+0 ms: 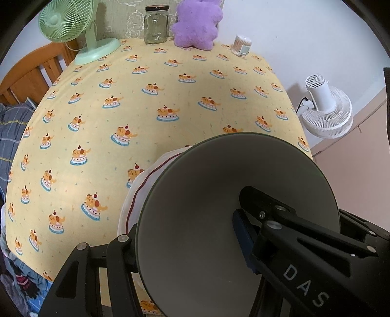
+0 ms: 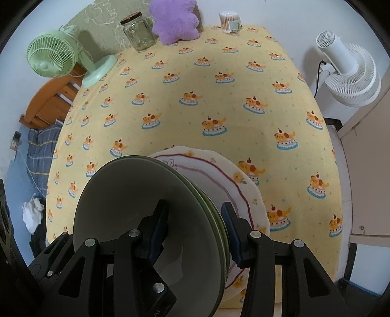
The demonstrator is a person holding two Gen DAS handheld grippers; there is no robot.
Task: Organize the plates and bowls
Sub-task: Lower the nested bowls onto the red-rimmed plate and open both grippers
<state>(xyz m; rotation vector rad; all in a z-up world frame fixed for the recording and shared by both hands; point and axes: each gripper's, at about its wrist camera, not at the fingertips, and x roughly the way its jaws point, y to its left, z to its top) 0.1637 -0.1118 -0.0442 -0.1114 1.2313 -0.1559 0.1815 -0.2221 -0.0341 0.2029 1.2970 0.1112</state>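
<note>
— Two grippers, what do they hold?
— Left gripper [image 1: 185,234] has its fingers closed on the rim of the gray bowl [image 1: 207,207]. Right gripper [image 2: 195,224] pinches the green bowls [image 2: 151,204].
— Where are they?
— Near the front edge of the desk [image 1: 170,97], over the white plate [image 2: 219,180].

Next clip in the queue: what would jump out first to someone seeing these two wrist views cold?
The grey-green bowls fill the near foreground, with the right gripper straddling the stack's rim and the left gripper astride a bowl wall. Under them lies a white plate with a maroon line, at the near edge of the yellow cake-print tablecloth. At the far edge stand a green fan, a glass jar and a purple plush.
</note>
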